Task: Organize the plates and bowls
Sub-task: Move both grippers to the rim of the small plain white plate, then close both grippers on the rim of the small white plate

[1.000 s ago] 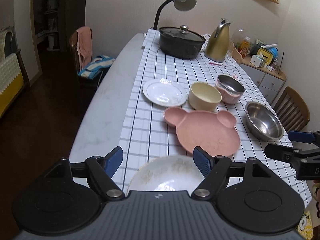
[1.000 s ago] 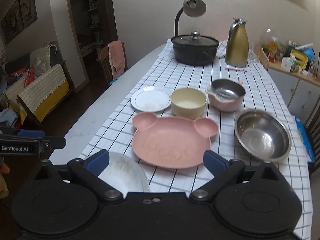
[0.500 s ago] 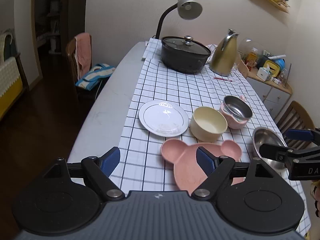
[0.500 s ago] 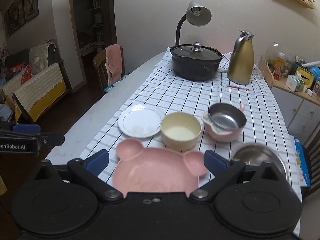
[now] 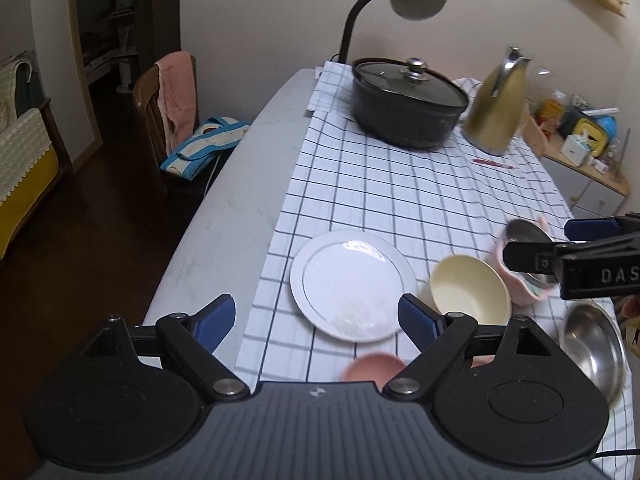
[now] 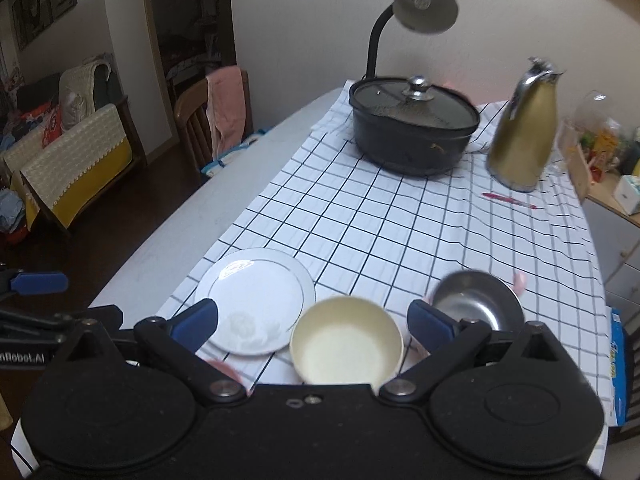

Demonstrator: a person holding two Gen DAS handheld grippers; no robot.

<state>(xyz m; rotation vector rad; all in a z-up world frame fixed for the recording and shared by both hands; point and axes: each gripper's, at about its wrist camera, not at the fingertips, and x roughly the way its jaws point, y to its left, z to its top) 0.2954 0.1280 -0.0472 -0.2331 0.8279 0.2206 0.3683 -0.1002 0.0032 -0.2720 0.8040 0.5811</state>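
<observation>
Left wrist view: left gripper (image 5: pixel 316 316) hung over the near part of the desk (image 5: pixel 224 216), jaws spread wide and just been opening, nothing pinched; white plate (image 5: pixel 352 284) lay on the checked cloth (image 5: pixel 400 196) below and between the blue pads (image 5: pixel 218 320), not touched by them
Cream bowl: (image 5: pixel 470 290) upright on the cloth, just right of the white plate; close to it, contact not resolvable
Pink bowl: (image 5: pixel 520 292) right of the cream bowl, a small steel bowl (image 5: pixel 522 232) nested in it; partly hidden by the right gripper (image 5: pixel 560 248), which entered from the right edge
Steel bowl: larger one (image 5: pixel 596 344) at the near right; partly cut off by the gripper body
Pink plate: only an ear-shaped lobe (image 5: pixel 372 366) showed above the gripper body; blurred
Right wrist view: right gripper (image 6: pixel 312 324) also wide, empty; cream bowl (image 6: pixel 346 340) sat on the cloth between its pads, apart from both; white plate (image 6: pixel 256 300) to the left, small steel bowl (image 6: pixel 476 300) to the right behind the right pad
Far end: black lidded pot (image 6: pixel 414 124), gold jug (image 6: pixel 524 128), desk lamp (image 6: pixel 424 0); red pen (image 6: pixel 508 200) on the cloth near the jug
</observation>
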